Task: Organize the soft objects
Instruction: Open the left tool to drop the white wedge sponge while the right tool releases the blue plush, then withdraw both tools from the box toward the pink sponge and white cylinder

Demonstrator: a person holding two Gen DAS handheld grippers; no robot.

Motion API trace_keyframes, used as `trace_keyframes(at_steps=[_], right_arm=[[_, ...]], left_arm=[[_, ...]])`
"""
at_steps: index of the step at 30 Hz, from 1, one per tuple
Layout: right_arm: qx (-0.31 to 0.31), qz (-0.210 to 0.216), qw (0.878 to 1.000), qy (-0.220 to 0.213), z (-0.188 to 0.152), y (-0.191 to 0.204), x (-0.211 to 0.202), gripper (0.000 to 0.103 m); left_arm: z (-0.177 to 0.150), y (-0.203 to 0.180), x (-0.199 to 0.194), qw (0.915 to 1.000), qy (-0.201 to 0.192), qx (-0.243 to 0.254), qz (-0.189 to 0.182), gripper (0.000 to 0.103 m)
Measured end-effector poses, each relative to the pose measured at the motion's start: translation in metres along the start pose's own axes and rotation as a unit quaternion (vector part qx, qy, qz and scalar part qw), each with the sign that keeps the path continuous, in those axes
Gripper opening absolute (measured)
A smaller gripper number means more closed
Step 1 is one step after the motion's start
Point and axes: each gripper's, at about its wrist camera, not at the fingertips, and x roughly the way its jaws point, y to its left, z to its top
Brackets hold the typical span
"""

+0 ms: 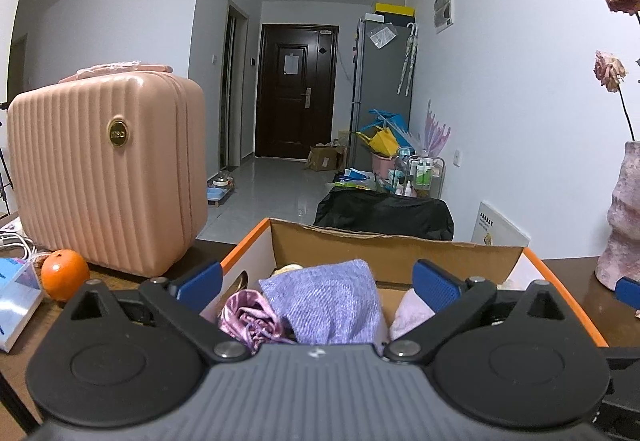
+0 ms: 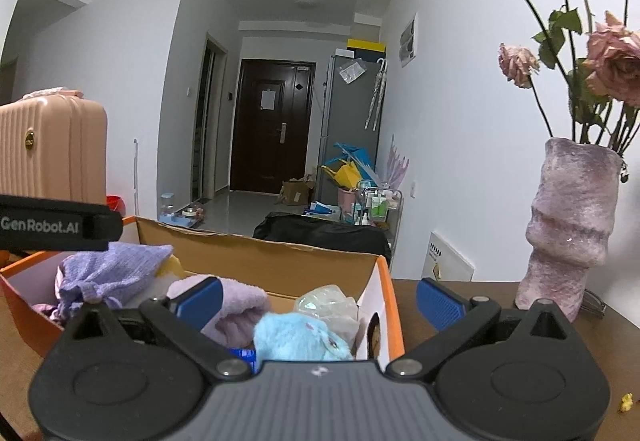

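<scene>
An orange-edged cardboard box [image 1: 392,255] sits on the dark table and holds soft things. In the left wrist view a lavender knit pouch [image 1: 328,301] and a shiny purple satin bag [image 1: 250,317] lie between the fingers of my left gripper [image 1: 318,283], which is open and empty above the box. In the right wrist view my right gripper [image 2: 318,299] is open and empty over the box [image 2: 280,261]. Below it lie a light blue plush toy [image 2: 298,337], a pale purple towel [image 2: 240,311], a crinkled clear bag [image 2: 328,303] and the lavender pouch [image 2: 112,273].
A pink ribbed suitcase [image 1: 104,169] stands left of the box, with an orange [image 1: 64,273] and a book [image 1: 16,301] beside it. A pink vase of dried roses [image 2: 568,229] stands on the table right of the box. The left gripper's body [image 2: 56,227] shows at the left.
</scene>
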Motion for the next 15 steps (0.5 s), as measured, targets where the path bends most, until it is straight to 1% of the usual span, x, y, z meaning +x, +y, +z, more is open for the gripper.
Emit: trace_keyframes(at_steps=[15], right_arm=[[0.005,-0.001,1.000,0.002,-0.012,-0.001,-0.044,0.103]], left_arm=[[-0.016,0.003,-0.042,1.0000,0.000,0.005,-0.005,0.103]])
